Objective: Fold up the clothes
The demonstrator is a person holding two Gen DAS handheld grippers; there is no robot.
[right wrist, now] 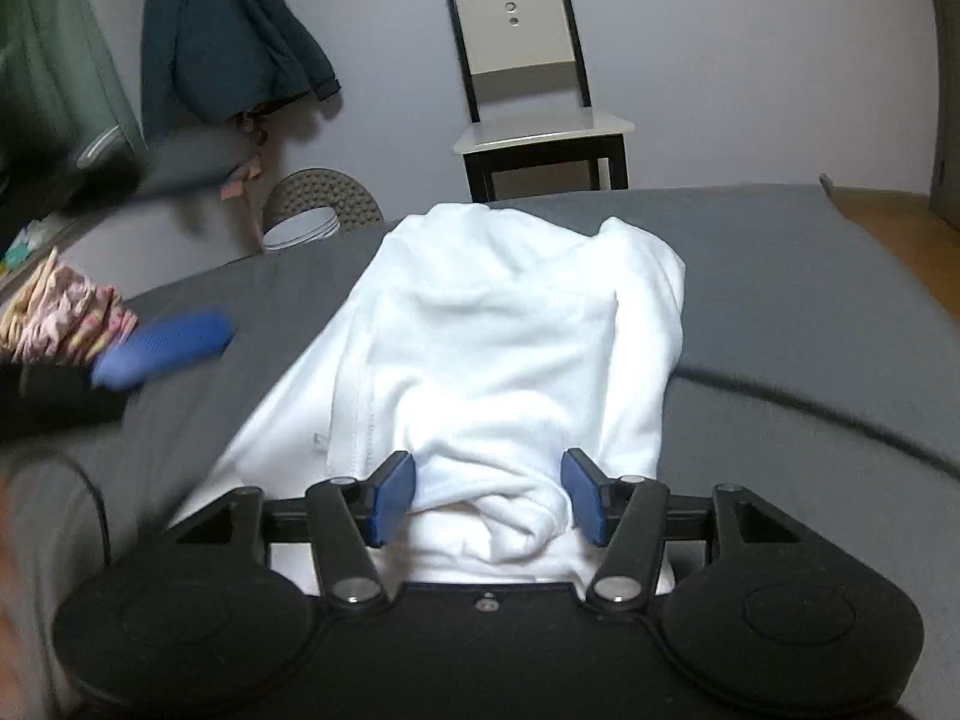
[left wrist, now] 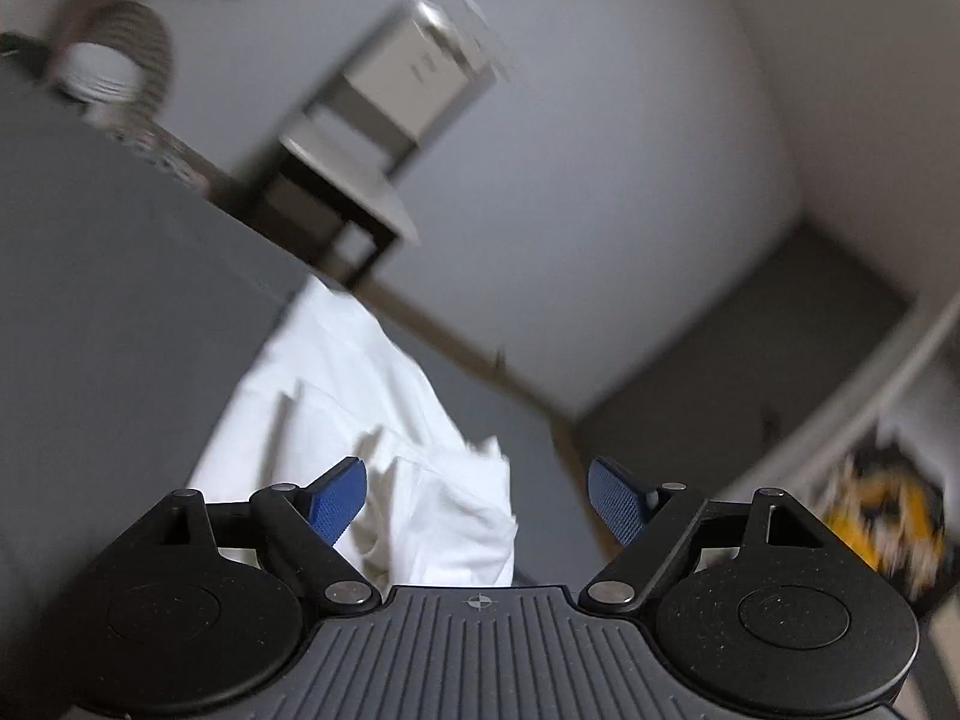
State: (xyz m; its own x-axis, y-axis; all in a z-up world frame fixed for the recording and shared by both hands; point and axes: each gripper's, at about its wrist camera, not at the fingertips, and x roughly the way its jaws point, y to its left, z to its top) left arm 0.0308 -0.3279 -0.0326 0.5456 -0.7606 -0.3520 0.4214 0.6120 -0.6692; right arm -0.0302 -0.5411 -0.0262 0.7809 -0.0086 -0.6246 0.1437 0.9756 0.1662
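The right tongs [right wrist: 487, 495] stand wide open, level and low over the near end of the white garment [right wrist: 510, 336], with a bunched fold of cloth lying between the blue pads [right wrist: 393, 498] though neither pad clearly presses it. The left tongs [left wrist: 479, 501] are spread wide as well and grip nothing; their view is tilted and blurred, with the same garment [left wrist: 384, 420] just beyond the fingertips. The garment lies partly folded on a grey bed [right wrist: 780, 300]. Behind the bed a chair [right wrist: 534, 84] stands against the wall, and a dark jacket [right wrist: 228, 36] hangs to the left
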